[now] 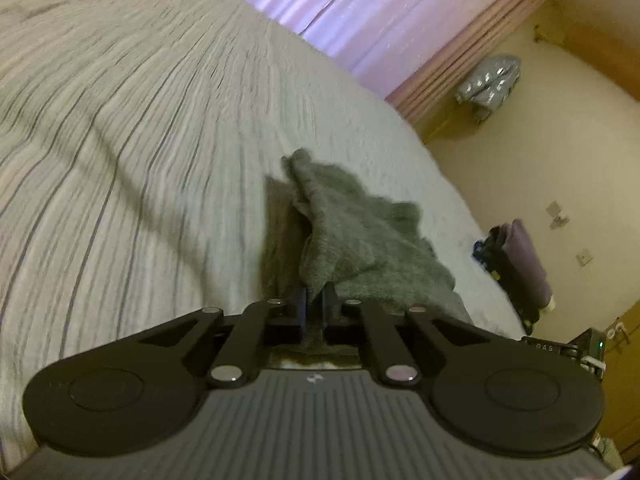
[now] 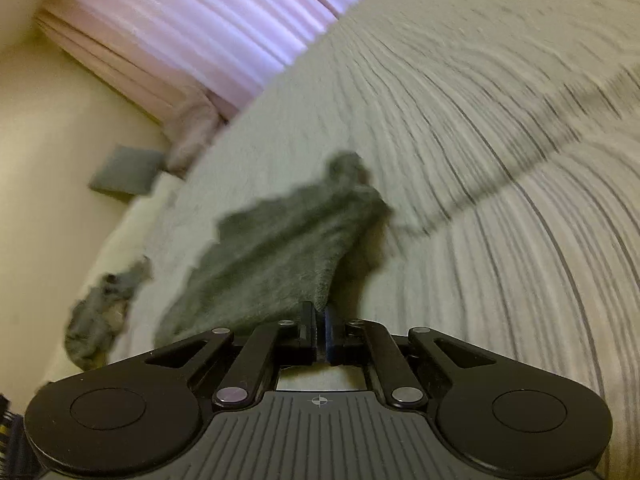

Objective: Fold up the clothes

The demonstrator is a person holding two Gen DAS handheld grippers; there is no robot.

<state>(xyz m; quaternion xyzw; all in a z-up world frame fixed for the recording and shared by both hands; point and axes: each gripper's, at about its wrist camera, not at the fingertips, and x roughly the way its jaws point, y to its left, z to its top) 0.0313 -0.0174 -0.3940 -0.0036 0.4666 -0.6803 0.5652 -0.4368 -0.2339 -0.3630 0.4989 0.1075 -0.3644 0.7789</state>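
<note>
A grey knitted garment (image 1: 352, 236) hangs above the striped bed cover (image 1: 132, 140), held up between both grippers. My left gripper (image 1: 317, 294) is shut on one edge of it, and the cloth trails off to the right in the left wrist view. In the right wrist view the same grey garment (image 2: 280, 248) spreads to the left, with my right gripper (image 2: 320, 314) shut on its near edge. The garment casts a shadow on the bed cover (image 2: 500, 200) below. Both views are blurred by motion.
Pink curtains (image 1: 360, 16) hang past the bed's far side. A dark bag (image 1: 520, 264) stands on the floor by the cream wall. A crumpled grey cloth (image 2: 100, 312) lies at the bed's edge, and a grey cushion (image 2: 124, 176) lies on the floor.
</note>
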